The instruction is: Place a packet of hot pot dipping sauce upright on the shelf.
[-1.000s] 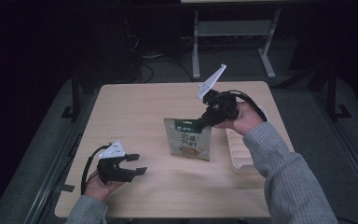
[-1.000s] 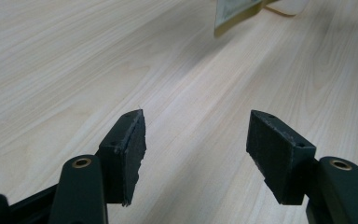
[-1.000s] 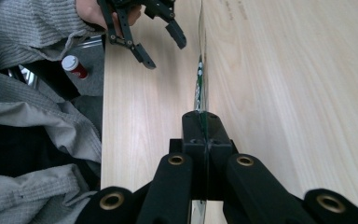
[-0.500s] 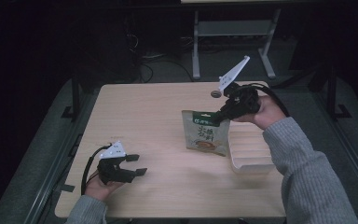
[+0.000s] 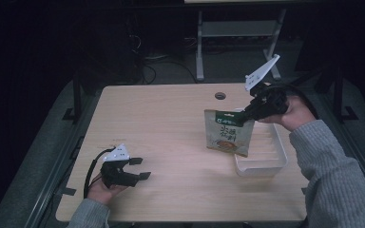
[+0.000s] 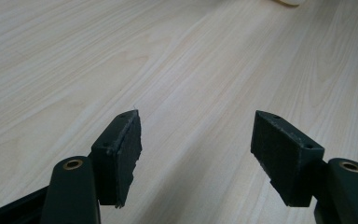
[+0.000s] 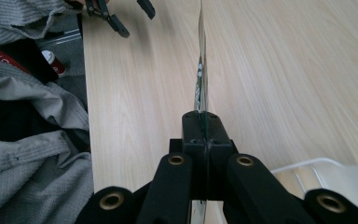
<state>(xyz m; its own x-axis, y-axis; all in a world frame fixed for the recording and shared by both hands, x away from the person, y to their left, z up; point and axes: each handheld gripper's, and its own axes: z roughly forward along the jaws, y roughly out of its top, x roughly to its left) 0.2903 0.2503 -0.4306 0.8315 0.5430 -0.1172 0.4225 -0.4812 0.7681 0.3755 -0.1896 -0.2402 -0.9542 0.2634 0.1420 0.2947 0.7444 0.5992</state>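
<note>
The right gripper [image 5: 250,112] pinched the top edge of a green food packet [image 5: 228,134], its jaws pressed flat on it, as the right gripper view [image 7: 200,126] showed edge-on. The packet hung upright above the wooden table [image 5: 171,123], at about three o'clock from the table's middle, just beside a white tray [image 5: 266,164] and overlapping its near-left rim. The left gripper [image 5: 140,168] rested at seven o'clock with its jaws spread wide, nothing between them [image 6: 196,154].

Table [image 5: 171,123]: pale wood grain, smooth, matt. Pouch [image 5: 229,134]: glossy printed film. Tray [image 5: 266,161]: white, possibly plastic. Jaw pads: matt black, rough-edged. Sleeve [image 5: 342,180]: grey ribbed knit.
</note>
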